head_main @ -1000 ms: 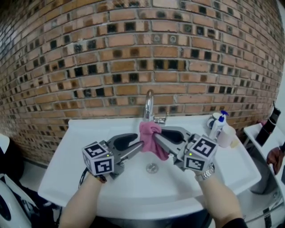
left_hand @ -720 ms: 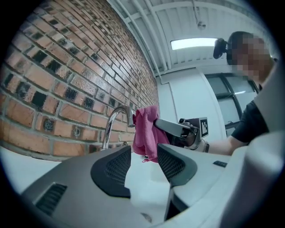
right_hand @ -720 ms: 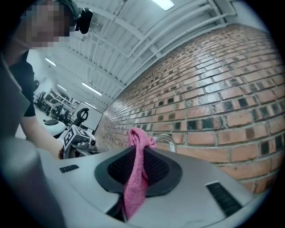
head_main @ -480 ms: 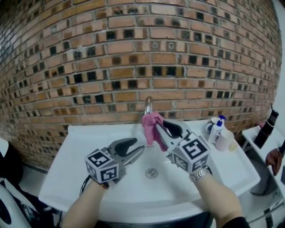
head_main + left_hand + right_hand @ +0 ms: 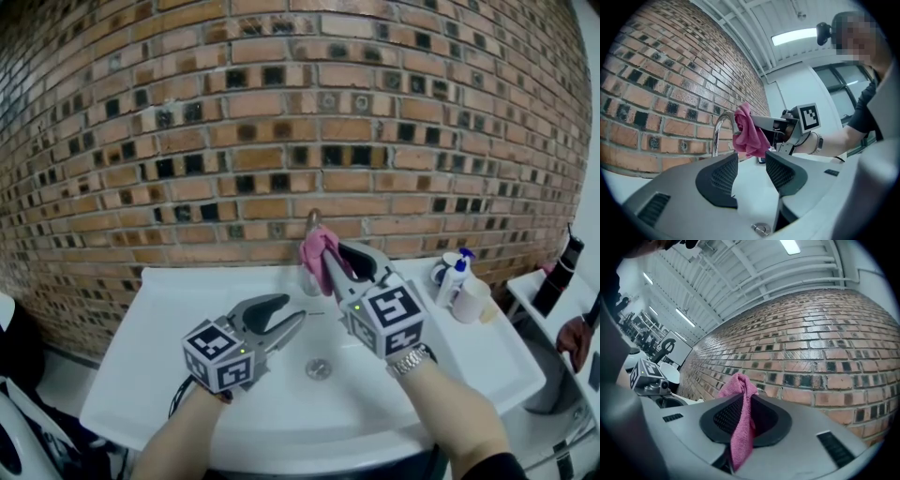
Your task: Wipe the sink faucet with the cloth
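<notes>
The chrome faucet [image 5: 718, 133] rises at the back of the white sink [image 5: 178, 319]; in the head view only the faucet's top [image 5: 313, 217] shows above the cloth. A pink cloth [image 5: 318, 251] is bunched against the faucet's upper curve, and my right gripper [image 5: 330, 259] is shut on it. In the right gripper view the cloth [image 5: 741, 425] hangs pinched between the dark pads. My left gripper [image 5: 293, 322] hovers lower left over the basin, open and empty, apart from the cloth [image 5: 750, 136]. In the left gripper view, the left gripper [image 5: 752, 171] points at the faucet and the right gripper [image 5: 785, 127].
A brick wall [image 5: 281, 122] stands right behind the sink. A white pump bottle [image 5: 457, 269] and a white cup [image 5: 471, 301] sit on the sink's right rim. The drain [image 5: 319, 368] lies below my grippers. A dark bottle [image 5: 562, 265] stands at the far right.
My right gripper has carried the cloth up and back, from low over the basin to the faucet's top. The left gripper, earlier at the cloth's edge, now stays apart from it.
</notes>
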Motion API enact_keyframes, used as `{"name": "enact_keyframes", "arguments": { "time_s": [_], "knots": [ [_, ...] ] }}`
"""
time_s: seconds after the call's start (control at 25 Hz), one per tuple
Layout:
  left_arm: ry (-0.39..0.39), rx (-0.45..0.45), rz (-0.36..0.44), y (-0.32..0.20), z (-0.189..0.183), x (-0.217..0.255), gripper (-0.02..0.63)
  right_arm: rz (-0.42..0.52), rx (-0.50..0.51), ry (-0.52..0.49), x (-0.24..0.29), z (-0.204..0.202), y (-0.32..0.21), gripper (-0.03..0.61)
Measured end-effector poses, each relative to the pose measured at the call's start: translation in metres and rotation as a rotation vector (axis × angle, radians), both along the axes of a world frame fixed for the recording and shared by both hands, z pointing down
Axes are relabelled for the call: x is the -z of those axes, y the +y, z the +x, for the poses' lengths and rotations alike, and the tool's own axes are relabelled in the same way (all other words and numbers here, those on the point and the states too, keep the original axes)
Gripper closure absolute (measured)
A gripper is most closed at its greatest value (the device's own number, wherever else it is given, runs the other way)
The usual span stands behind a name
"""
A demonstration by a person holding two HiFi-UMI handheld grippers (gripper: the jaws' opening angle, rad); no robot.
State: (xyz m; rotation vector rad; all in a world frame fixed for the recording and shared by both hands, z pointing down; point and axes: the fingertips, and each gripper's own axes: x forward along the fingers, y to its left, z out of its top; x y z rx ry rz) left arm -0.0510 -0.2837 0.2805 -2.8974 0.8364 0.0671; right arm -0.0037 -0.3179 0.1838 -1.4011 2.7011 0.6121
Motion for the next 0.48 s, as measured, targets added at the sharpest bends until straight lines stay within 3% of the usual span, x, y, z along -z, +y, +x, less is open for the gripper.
{"name": "enact_keyframes", "arguments": {
  "time_s": [0.48],
  "knots": [
    [0.013, 0.021, 0.004, -0.003, -0.004, 0.002, 0.42, 0.015, -0.064, -0.007, 0.023, 0.004, -0.021, 0.525]
  ]
}}
